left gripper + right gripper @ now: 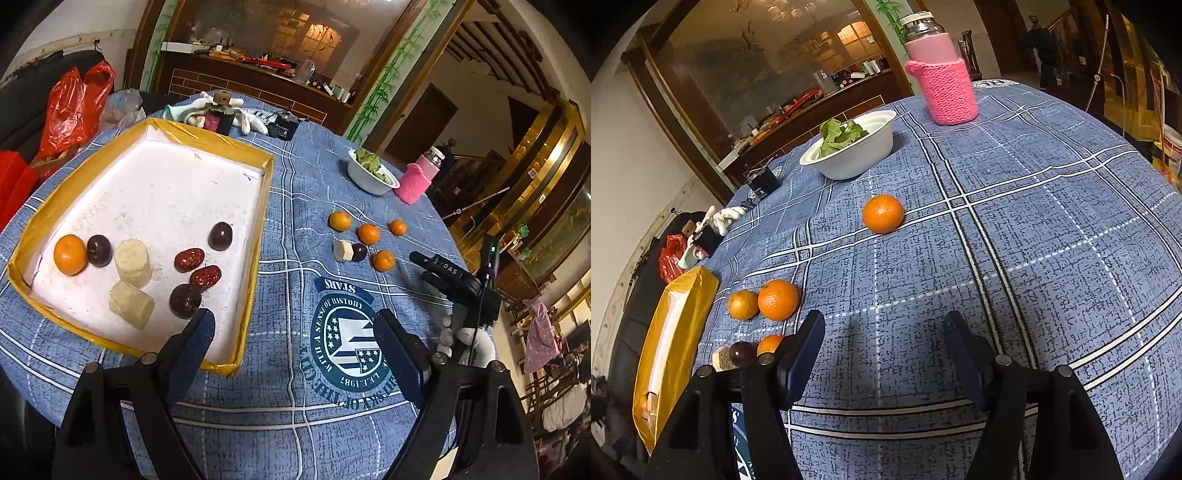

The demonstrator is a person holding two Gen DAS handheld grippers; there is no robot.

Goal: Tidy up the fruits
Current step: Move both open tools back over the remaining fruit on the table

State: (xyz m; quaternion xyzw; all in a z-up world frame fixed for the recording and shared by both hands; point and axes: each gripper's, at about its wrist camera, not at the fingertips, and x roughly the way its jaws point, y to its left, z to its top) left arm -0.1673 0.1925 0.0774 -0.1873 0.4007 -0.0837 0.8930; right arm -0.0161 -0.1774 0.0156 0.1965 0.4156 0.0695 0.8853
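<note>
A yellow-rimmed white tray (258, 229) holds an orange (70, 254), three dark round fruits (220, 236), two red dates (189, 259) and two pale cylinder pieces (132, 262). Right of it on the blue cloth lie several oranges (368, 233), a pale piece (343, 251) and a dark fruit (359, 252). My left gripper (295, 325) is open over the tray's near right corner, holding nothing. My right gripper (884, 325) is open above bare cloth. A lone orange (882, 214) lies ahead of it and two oranges (778, 299) to its left.
A white bowl of greens (849, 151) and a pink-sleeved bottle (945, 85) stand at the far side. Small black boxes (282, 127) and white gloves (255, 122) sit at the back edge. A red plastic bag (74, 107) lies beyond the tray. The round table drops off on the right.
</note>
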